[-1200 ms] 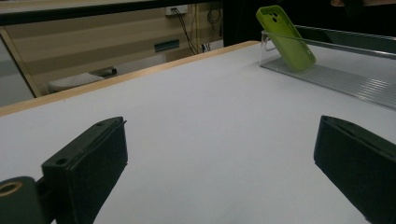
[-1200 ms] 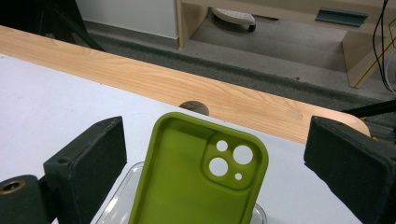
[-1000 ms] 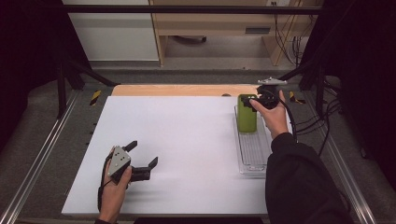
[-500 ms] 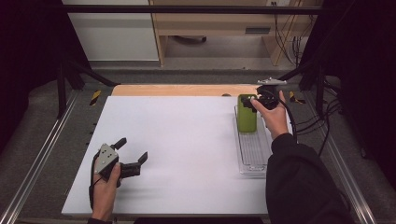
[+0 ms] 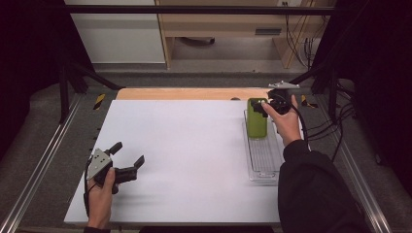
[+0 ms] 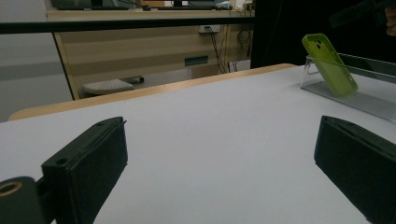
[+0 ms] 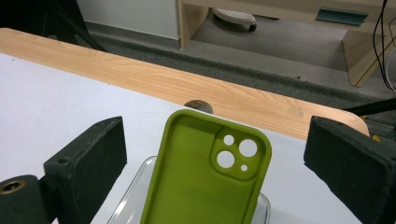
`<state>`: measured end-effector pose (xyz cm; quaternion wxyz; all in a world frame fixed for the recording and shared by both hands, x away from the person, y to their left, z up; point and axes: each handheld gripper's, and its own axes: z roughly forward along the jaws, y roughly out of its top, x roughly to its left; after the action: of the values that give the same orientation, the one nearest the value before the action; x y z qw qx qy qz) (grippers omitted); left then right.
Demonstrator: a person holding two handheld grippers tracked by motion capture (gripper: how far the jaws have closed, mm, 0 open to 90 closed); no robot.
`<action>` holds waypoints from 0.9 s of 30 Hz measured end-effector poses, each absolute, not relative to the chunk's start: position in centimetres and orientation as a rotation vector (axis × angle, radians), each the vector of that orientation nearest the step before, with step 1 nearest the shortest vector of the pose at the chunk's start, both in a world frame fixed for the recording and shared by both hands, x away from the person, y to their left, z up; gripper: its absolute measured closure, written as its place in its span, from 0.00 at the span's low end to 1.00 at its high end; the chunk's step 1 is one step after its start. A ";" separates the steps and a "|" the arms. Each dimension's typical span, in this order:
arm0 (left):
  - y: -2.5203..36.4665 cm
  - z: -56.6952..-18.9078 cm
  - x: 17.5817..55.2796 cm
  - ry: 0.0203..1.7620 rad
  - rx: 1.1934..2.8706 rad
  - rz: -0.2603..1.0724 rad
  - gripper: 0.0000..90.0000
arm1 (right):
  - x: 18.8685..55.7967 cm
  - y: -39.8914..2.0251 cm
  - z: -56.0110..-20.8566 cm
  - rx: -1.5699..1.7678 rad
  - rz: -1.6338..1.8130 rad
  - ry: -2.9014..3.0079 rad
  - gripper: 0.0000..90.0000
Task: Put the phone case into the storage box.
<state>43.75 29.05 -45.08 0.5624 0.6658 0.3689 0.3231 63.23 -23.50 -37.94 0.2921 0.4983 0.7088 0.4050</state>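
Leaning phone case may topple

Propped against the far wall of the clear tray (image 5: 263,160), the green phone case (image 5: 256,118) stands tilted. The right gripper (image 5: 266,106) hovers over it, jaws wide, empty; a clumsy approach could knock it flat. The left gripper (image 5: 127,162) idles agape, empty.

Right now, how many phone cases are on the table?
1. The green phone case leans upright at the far end of the clear tray, by the table's right edge, between the right gripper's open jaws.
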 end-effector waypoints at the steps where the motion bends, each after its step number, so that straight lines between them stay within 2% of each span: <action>1: 29.1 -45.1 43.7 0.873 1.567 0.766 0.03 | 63.2 -23.5 -37.9 1.330 1.081 1.890 0.07; 27: 29.1 -45.3 43.9 0.876 1.592 0.780 0.03 | 61.2 -22.4 -36.7 1.345 1.053 1.951 0.06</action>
<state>43.90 29.14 -45.27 0.5498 0.6724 0.3700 0.3297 61.18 -22.39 -36.67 0.2711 0.4993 0.7242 0.3908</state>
